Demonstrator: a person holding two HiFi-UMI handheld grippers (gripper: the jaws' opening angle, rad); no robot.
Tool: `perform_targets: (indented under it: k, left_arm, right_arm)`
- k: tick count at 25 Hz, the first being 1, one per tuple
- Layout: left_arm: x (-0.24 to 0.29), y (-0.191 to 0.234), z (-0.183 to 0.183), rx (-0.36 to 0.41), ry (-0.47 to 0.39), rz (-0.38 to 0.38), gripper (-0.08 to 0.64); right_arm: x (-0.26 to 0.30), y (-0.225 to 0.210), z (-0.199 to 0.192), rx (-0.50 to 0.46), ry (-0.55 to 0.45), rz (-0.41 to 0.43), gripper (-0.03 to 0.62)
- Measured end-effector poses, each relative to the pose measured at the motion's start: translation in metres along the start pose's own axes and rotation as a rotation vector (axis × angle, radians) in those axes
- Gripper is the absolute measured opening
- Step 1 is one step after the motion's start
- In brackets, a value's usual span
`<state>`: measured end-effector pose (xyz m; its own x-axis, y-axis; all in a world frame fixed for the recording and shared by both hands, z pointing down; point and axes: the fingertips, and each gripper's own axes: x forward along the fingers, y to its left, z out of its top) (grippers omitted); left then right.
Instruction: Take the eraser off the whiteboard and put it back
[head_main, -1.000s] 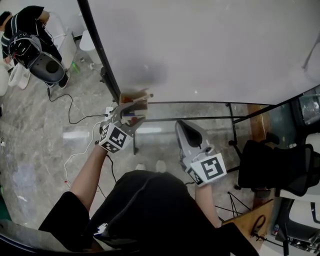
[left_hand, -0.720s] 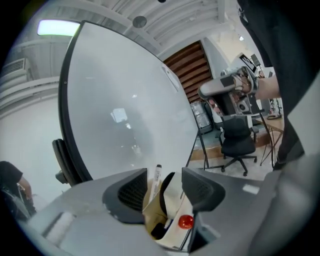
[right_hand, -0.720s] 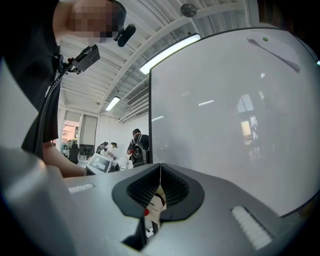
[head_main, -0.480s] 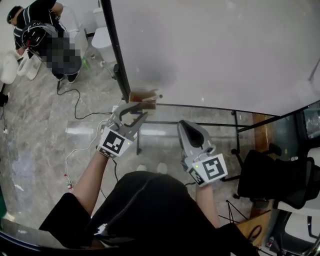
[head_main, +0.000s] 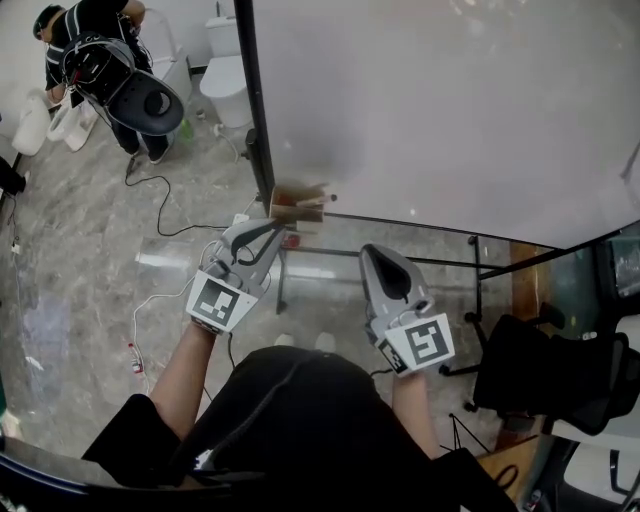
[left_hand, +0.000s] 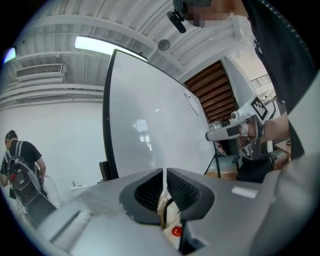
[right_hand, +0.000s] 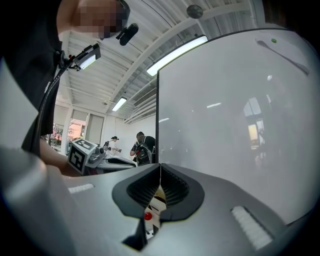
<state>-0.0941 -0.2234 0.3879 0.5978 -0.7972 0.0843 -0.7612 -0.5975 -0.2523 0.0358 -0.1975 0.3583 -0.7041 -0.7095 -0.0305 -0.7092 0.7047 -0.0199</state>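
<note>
A brown eraser (head_main: 300, 203) sits at the lower left corner of the whiteboard (head_main: 450, 110), by its black frame edge. My left gripper (head_main: 274, 231) hangs just below and left of the eraser, not touching it. Its jaws are closing, with only a thin slit left in the left gripper view and nothing between them (left_hand: 164, 176). My right gripper (head_main: 378, 256) is lower and to the right, shut and empty, its pads meeting (right_hand: 159, 170). It faces the whiteboard (right_hand: 235, 125). The eraser is in neither gripper view.
A person with a backpack (head_main: 100, 60) bends over at the far left of the floor. A white cable (head_main: 160, 215) trails on the tiles. The board's stand bars (head_main: 420, 258) run below it. A black chair (head_main: 545, 370) stands at the right.
The left jaws went from wide open at the eraser to nearly closed, and that gripper drew back from it. The eraser stayed on the board. The right gripper kept still.
</note>
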Motion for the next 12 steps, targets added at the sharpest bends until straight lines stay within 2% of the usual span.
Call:
perform_targets:
  k: [3, 12]
  left_arm:
    - [-0.008, 0.003, 0.004, -0.03, -0.017, 0.017, 0.006]
    - [-0.029, 0.013, 0.011, -0.139, -0.06, 0.065, 0.006]
  right_arm:
    - [-0.001, 0.0, 0.002, 0.001, -0.008, -0.011, 0.011]
    - [-0.004, -0.005, 0.005, 0.001, -0.011, -0.044, 0.009]
